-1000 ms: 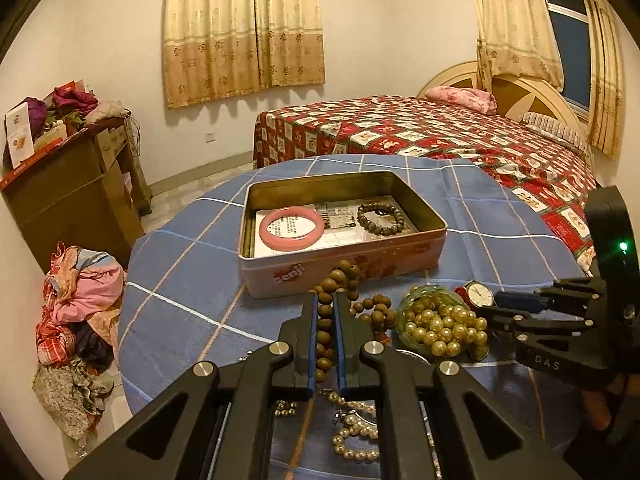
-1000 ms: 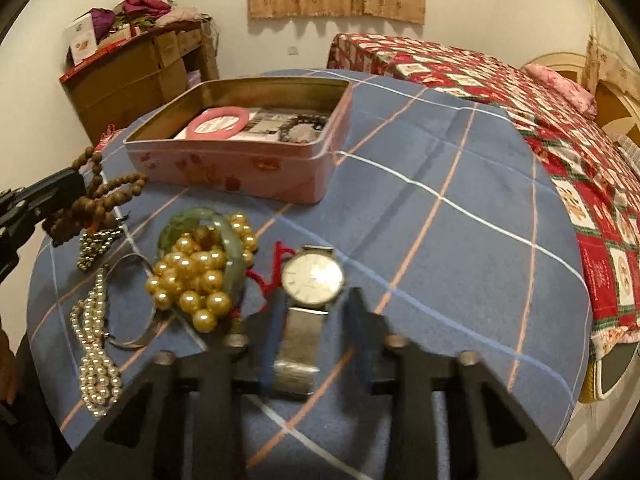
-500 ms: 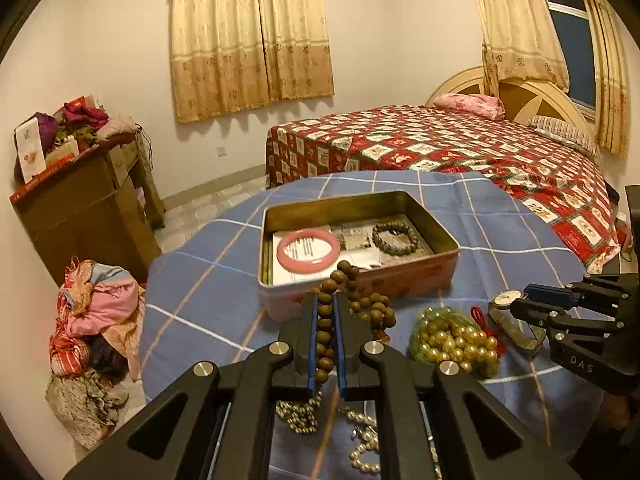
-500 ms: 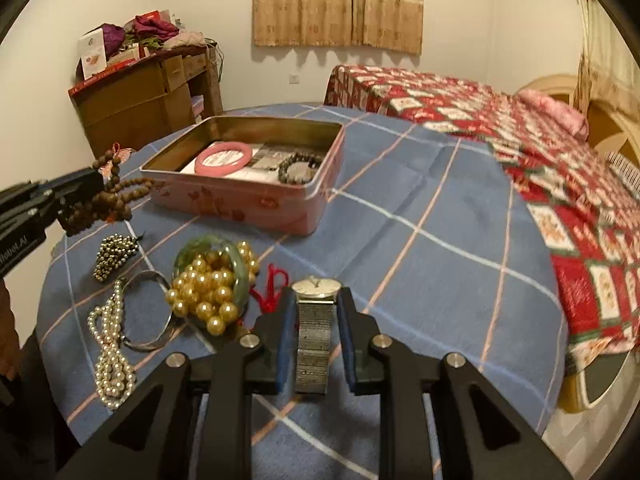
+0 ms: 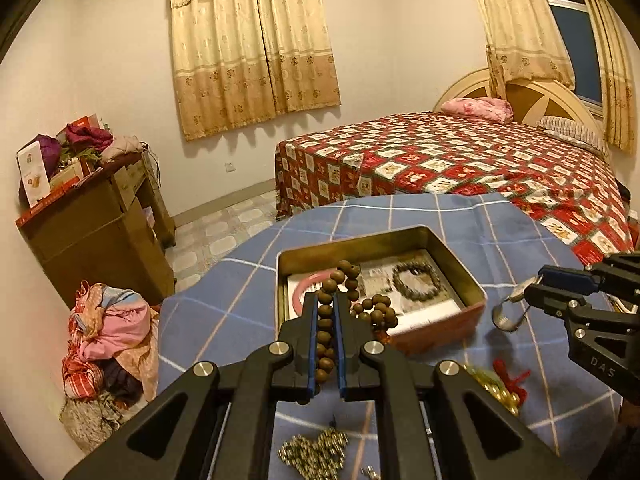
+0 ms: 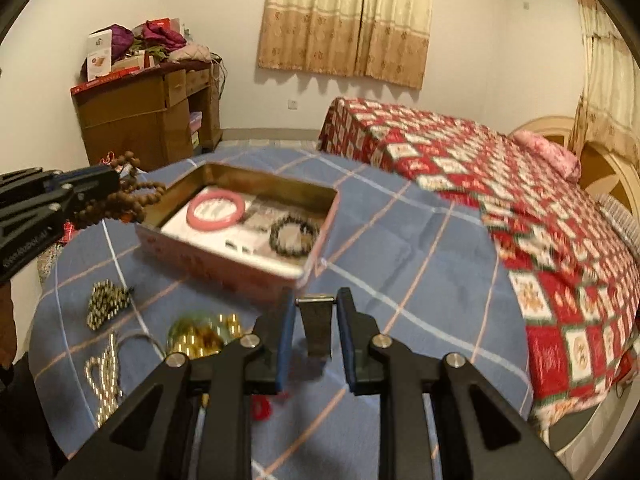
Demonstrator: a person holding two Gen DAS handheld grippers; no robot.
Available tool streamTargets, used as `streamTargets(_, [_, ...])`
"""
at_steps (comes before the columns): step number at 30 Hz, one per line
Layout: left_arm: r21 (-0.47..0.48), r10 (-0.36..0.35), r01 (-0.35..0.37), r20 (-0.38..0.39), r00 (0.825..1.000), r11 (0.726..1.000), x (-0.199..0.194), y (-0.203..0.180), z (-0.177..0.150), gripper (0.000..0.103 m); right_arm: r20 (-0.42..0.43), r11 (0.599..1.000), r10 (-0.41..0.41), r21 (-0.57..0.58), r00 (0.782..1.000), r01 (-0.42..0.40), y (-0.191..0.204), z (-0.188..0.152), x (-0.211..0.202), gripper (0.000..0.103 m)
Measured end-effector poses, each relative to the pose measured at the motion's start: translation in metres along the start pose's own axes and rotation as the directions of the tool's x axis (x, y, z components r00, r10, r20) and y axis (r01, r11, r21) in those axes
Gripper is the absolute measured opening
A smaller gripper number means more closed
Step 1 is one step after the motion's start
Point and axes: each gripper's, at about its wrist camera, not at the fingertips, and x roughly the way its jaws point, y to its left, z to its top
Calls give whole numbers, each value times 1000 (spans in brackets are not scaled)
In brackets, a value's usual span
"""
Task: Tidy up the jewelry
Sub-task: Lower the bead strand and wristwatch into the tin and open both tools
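Dangling brown wooden beads [image 5: 352,300] pinched in left tool [image 5: 327,300], silver watch [image 6: 316,322] in right tool [image 6: 316,308].

Left gripper [image 5: 328,308] points forward and downward, jaws clamped tight on beads [image 5: 325,336]. Right gripper [image 6: 315,322], at its 3 o'clock, points downward too, jaws pinching a watch [image 6: 316,326].

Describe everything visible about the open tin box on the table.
The tin box is a shallow rectangular metal tin with rounded corners, pink printed outside walls and a dull gold inside. It has no lid on and sits flat on the blue checked tablecloth. Inside lie a pink bangle, a dark bead bracelet and printed paper. No gripper touches it.
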Motion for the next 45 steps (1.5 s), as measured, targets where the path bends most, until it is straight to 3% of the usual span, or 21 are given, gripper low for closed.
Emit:
streamTargets(14, [12, 36, -36, -25, 999, 999, 48, 12, 29, 6, 42, 998, 14, -57, 999, -12, 16, 54, 43, 23])
streamTargets(26, [28, 32, -29, -108, 994, 999, 100, 16, 26, 7, -14, 998, 35, -57, 999, -36, 20, 56, 91, 23])
streamTargets(34, [69, 27, -18, -126, 992, 997, 113, 4, 20, 7, -65, 998, 17, -62, 998, -21, 20, 53, 105, 24])
streamTargets(38, [100, 46, -33, -131, 990, 994, 115, -1, 21, 8, -66, 998, -3, -69, 998, -1, 19, 52, 104, 33])
streamTargets(39, [104, 51, -37, -132, 990, 994, 116, 0, 20, 10, -66, 998, -11, -67, 998, 7, 19, 51, 103, 33])
streamTargets(41, [112, 71, -56, -129, 989, 992, 115, 0, 21, 28, -71, 998, -18, -54, 997, 14, 16, 50, 103, 35])
streamTargets(43, [115, 93, -81, -107, 990, 990, 112, 0, 20, 64, -65, 998, -23, -51, 998, 20, 14, 49, 101, 45])
streamTargets(45, [117, 94, -84, -85, 992, 990, 108, -1, 20, 66, -55, 998, -33, -54, 998, 31, 13, 46, 98, 50])
